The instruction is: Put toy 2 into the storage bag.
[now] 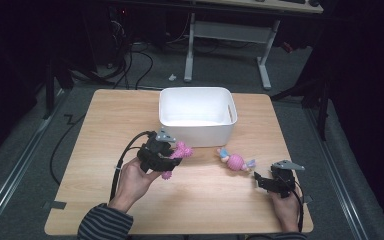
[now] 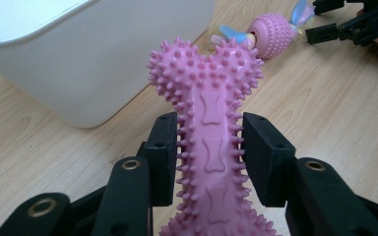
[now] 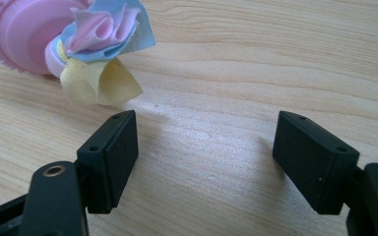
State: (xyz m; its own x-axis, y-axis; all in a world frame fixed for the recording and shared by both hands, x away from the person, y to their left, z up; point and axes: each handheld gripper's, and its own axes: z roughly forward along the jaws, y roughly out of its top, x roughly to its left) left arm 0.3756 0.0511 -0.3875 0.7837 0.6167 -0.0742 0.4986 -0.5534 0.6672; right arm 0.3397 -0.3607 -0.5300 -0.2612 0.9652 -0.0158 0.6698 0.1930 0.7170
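Note:
A pink spiky bone-shaped toy [image 2: 211,132] sits between the pads of my left gripper [image 2: 209,157], which is shut on its shaft. In the high view that left gripper [image 1: 172,159] holds the pink bone toy [image 1: 179,154] just above the table, in front of the white bin [image 1: 198,116]. A pink ball toy with blue, pink and yellow cloth tails [image 1: 235,161] lies on the table to the right. My right gripper [image 3: 204,157] is open, low over the wood, with the ball toy [image 3: 86,46] just ahead of its left jaw. The right gripper [image 1: 261,181] rests near the table's front right.
The wooden table [image 1: 105,130] has bare wood left of the bin and along the front. Beyond the far edge stand a desk frame [image 1: 227,47] and cables on a grey floor. A striped sleeve [image 1: 105,224] comes in at the bottom.

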